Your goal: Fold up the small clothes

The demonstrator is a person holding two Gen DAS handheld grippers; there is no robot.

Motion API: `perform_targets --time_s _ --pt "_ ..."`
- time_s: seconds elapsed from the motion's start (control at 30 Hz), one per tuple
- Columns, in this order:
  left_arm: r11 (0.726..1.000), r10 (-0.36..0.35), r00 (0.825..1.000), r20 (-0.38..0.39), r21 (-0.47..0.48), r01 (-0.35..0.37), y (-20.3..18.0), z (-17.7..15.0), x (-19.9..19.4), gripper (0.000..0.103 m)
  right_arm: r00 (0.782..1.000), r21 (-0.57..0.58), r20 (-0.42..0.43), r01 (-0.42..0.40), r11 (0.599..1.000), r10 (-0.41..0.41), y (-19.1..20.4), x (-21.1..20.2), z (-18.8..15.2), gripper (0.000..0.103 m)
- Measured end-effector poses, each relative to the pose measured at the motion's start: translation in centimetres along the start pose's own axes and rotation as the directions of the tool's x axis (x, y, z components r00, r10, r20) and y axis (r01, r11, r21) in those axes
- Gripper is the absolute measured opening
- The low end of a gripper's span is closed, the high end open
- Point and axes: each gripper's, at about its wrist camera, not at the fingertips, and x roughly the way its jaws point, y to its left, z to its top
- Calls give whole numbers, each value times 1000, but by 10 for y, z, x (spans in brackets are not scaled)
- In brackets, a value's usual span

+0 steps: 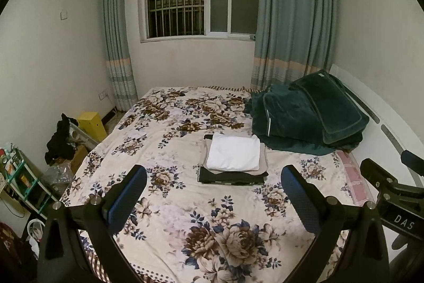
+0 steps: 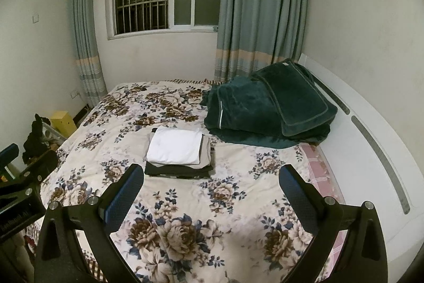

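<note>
A stack of folded small clothes sits mid-bed on the floral sheet [image 1: 172, 203]: a white piece [image 1: 234, 153] on top, a beige one under it, a black one [image 1: 230, 177] at the bottom. It also shows in the right wrist view [image 2: 175, 146]. My left gripper [image 1: 213, 192] is open and empty, held above the sheet short of the stack. My right gripper [image 2: 210, 190] is open and empty, a little right of the stack. The right gripper's body shows at the left wrist view's right edge [image 1: 392, 184].
A folded dark green blanket [image 1: 310, 113] lies at the bed's far right by the white headboard [image 2: 371, 145]. Left of the bed are a yellow box [image 1: 91, 123], dark clothing and a cluttered shelf [image 1: 18, 174]. Window and curtains stand behind.
</note>
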Motion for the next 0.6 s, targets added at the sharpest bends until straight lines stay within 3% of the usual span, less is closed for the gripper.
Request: perform_targets --time_s 0.6 --pt "1000 -10 1000 17 4 10 -11 9 -7 103 1000 -2 15 -9 1000 9 2 -3 2 103"
